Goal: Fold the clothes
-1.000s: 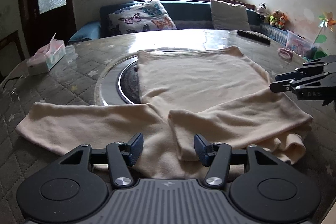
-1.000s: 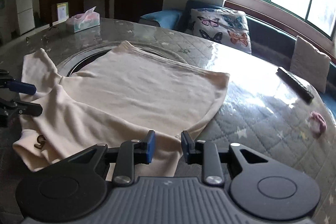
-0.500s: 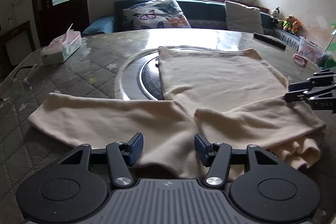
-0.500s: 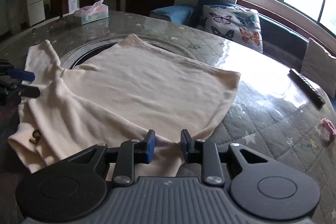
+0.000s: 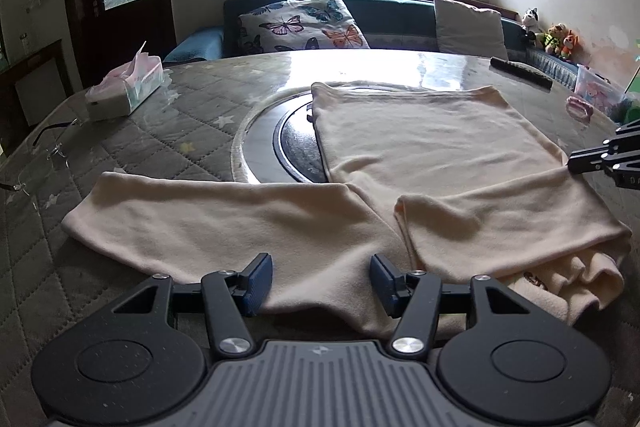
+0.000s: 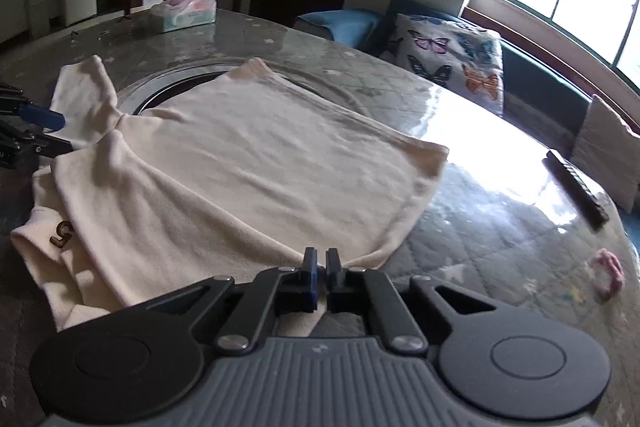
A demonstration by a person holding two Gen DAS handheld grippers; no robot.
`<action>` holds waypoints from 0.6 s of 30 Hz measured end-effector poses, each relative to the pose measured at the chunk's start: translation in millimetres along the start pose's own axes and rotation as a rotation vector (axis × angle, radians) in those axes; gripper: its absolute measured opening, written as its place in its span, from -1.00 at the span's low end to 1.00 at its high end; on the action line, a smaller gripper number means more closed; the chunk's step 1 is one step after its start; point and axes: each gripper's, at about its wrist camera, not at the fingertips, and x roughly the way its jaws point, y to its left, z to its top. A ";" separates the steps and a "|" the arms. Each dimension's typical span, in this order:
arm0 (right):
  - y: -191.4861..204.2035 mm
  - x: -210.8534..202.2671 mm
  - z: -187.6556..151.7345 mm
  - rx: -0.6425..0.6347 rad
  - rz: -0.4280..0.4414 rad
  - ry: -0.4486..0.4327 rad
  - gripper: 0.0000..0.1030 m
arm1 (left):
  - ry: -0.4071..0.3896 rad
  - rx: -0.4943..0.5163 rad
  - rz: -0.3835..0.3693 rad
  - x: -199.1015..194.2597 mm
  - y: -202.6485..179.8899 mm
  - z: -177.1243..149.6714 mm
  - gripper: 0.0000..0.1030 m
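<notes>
Cream knit top (image 5: 432,147) lies flat on the worktop (image 5: 192,115), one sleeve out toward 9 o'clock. Soft, light, floppy; best pinched at hems. Right gripper (image 6: 321,263) jaws clamped on the near edge; left gripper (image 5: 320,279) jaws apart, straddling fabric.

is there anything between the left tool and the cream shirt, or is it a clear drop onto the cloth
Nothing visible blocks it. The left tool hangs open right over the near edge of the cream shirt, with only cloth between and below its pads. The tissue box and glasses lie well off to the side.
</notes>
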 end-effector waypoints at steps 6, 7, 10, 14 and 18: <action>-0.5 -3.3 -3.3 0.030 -0.040 -0.020 -0.89 | -0.046 0.012 -0.030 -13.8 -11.8 10.3 0.04; 0.9 -6.6 -1.7 0.034 -0.045 -0.035 -0.85 | -0.062 0.018 -0.052 -17.3 -16.4 13.4 0.01; 6.0 -13.8 3.5 0.050 -0.030 -0.062 -0.84 | -0.093 0.054 -0.139 -20.9 -35.4 21.8 -0.15; 18.1 -14.4 4.7 0.061 0.024 -0.058 -0.84 | -0.075 0.101 -0.249 -7.2 -60.7 28.2 -0.18; 28.9 -9.3 -0.2 0.071 0.050 -0.038 -0.83 | -0.017 0.094 -0.258 21.0 -67.9 27.5 -0.19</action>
